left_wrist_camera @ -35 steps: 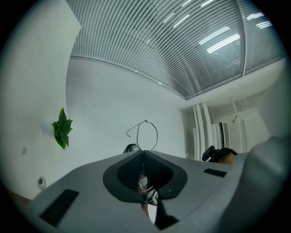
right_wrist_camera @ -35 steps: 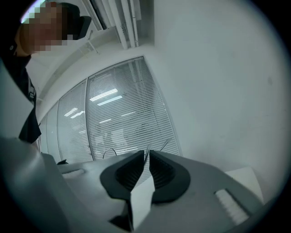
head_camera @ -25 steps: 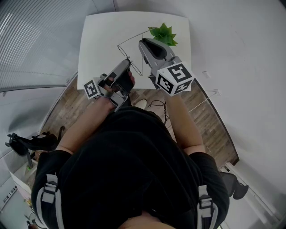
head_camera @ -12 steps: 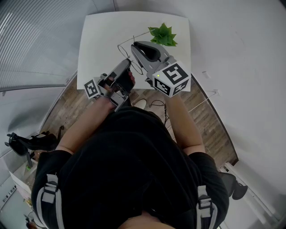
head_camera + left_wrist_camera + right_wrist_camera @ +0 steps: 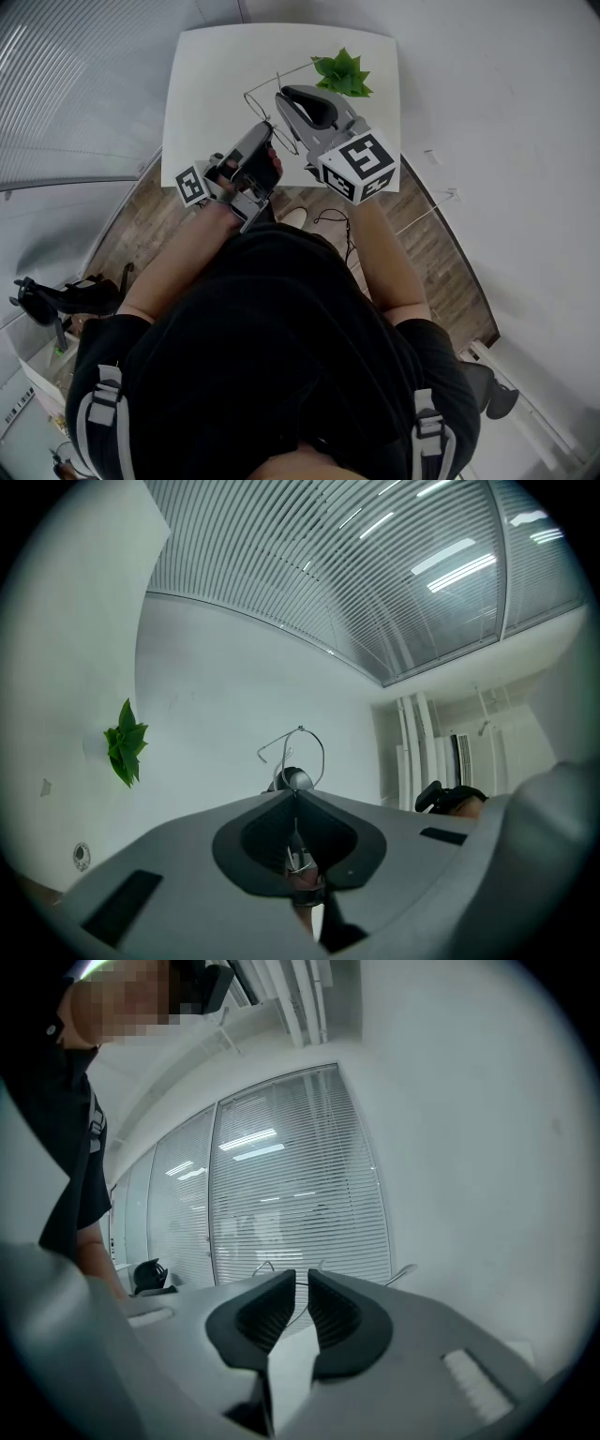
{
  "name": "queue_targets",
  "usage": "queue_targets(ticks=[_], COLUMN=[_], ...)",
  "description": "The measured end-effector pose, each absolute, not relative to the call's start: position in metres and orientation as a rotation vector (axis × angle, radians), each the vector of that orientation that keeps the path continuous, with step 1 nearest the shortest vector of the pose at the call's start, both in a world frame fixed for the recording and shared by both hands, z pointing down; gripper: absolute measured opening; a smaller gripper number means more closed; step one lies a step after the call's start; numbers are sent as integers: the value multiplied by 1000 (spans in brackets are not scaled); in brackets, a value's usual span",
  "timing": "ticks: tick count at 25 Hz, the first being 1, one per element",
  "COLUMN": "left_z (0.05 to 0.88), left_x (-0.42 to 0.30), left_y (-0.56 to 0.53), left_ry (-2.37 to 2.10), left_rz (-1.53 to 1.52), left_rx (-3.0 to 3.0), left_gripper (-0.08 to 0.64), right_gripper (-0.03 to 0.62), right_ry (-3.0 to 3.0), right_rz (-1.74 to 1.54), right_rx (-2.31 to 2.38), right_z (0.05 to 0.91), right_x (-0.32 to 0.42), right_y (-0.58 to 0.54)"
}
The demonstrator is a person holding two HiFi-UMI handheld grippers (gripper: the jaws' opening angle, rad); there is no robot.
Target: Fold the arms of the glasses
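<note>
The thin wire-framed glasses point(image 5: 265, 82) are held in the air over the white table point(image 5: 211, 66). My left gripper point(image 5: 269, 127) is shut on the frame's near part, and wire loops point(image 5: 302, 747) rise above its closed tips point(image 5: 294, 795). Just right of it, my right gripper point(image 5: 280, 97) points left at the glasses. Its jaws point(image 5: 302, 1283) are opening; a narrow gap shows, with a thin wire of the glasses point(image 5: 323, 1266) running through it and the pads not visibly pressing on it.
A small green plant point(image 5: 343, 73) stands at the table's far right, and it also shows at the left of the left gripper view point(image 5: 125, 742). Wooden floor lies around the table point(image 5: 441, 244). Window blinds fill the background in both gripper views.
My right gripper swung left toward the left gripper and rolled a little. The glasses' far arm shifted with it. The left gripper stayed still.
</note>
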State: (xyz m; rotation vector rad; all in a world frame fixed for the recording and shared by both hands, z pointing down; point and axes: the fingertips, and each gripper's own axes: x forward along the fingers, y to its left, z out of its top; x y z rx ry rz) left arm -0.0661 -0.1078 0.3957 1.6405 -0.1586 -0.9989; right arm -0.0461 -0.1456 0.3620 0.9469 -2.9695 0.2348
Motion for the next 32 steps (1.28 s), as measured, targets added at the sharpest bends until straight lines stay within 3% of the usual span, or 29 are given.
queue_targets(ticks=[8,13,32], left_z=[393,394,391], left_x=[-63,-62,-56], left_y=[-107,-106,-103], left_ry=[-131,-120,-41], left_rz=[-987,-971,-934], left_rx=[1642,1644,1634], left_gripper=[14,14,14], right_gripper=[63,35,25], right_ry=[-2940,-2970,-3034], right_rz=[251,269,364], right_rx=[1003,941,663], right_z=[364,362,358], right_x=[-42,-47,-63], right_y=[-154,-151,-142])
